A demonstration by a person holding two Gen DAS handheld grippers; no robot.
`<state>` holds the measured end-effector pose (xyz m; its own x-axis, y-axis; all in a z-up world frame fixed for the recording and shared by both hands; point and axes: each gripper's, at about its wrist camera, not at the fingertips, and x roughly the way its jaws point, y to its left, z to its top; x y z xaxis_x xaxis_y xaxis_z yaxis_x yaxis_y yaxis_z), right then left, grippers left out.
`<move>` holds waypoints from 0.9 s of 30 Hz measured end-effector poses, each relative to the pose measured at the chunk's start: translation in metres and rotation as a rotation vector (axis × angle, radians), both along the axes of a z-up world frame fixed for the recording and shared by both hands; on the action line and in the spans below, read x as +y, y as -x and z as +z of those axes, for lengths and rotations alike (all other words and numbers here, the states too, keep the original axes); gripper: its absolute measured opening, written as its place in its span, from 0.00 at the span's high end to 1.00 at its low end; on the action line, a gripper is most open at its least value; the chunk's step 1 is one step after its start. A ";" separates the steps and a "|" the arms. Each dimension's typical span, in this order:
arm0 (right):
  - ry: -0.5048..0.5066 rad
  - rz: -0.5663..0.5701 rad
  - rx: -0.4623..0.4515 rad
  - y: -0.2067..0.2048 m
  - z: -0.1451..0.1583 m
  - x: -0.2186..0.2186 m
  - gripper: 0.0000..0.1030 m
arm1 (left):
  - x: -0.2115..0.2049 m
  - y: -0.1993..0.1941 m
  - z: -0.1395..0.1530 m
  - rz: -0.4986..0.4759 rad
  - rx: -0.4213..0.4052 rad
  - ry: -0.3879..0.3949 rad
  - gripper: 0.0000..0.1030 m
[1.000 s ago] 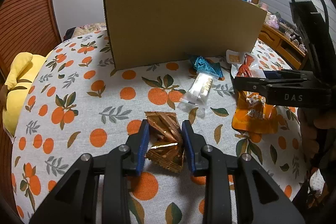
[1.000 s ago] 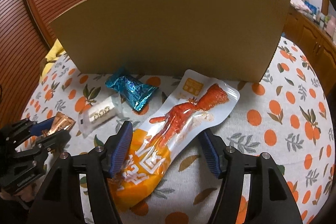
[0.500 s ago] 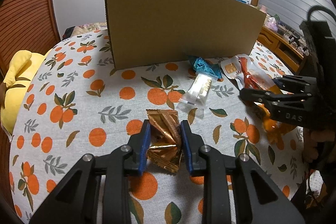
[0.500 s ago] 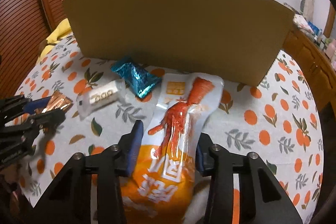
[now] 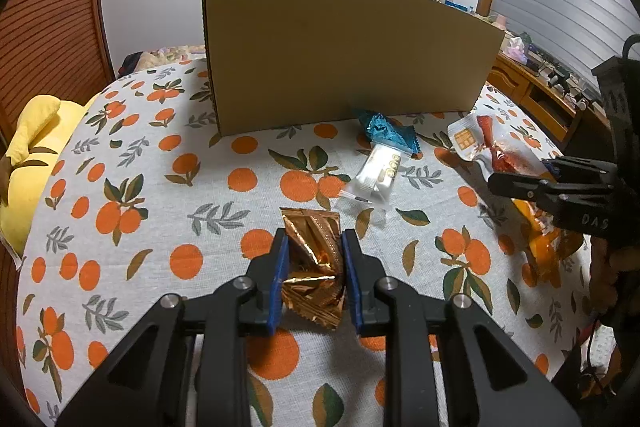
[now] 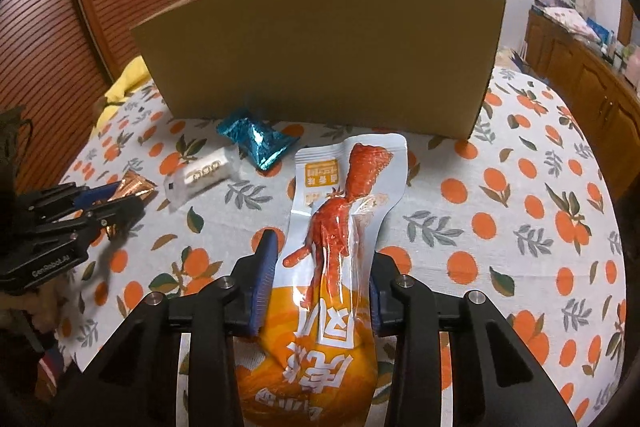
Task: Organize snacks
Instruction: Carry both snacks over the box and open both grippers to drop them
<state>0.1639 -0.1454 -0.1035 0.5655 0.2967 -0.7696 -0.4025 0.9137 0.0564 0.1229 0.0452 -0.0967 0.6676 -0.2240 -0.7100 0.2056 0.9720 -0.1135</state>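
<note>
Two grippers, each clamped on snack. Left gripper (image 5: 313, 269) pinches gold foil packet (image 5: 314, 269) low over tablecloth (image 5: 140, 227). Right gripper (image 6: 322, 281) squeezes long chicken-foot pouch (image 6: 336, 247) (orange lower half). Beyond: white wrapped bar (image 5: 378, 173), then blue foil packet (image 5: 386, 133), then cardboard box (image 5: 344, 51) standing at back.

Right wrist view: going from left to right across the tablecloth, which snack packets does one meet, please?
Crinkled copper foil packet held in the left tongs → small white wrapped bar → shiny blue foil packet → long orange-and-white chicken-foot pouch between the right tongs.
</note>
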 end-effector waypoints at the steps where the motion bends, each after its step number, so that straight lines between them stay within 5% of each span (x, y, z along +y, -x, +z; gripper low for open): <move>1: 0.000 -0.001 -0.005 0.001 0.001 0.000 0.64 | 0.000 0.000 0.000 0.001 -0.002 0.000 0.77; 17: -0.037 0.015 -0.085 0.017 0.033 -0.006 0.64 | 0.001 0.006 0.012 -0.010 -0.040 0.025 0.77; 27: -0.062 0.024 -0.130 0.025 0.054 -0.007 0.64 | 0.003 0.017 0.055 -0.024 -0.131 0.047 0.77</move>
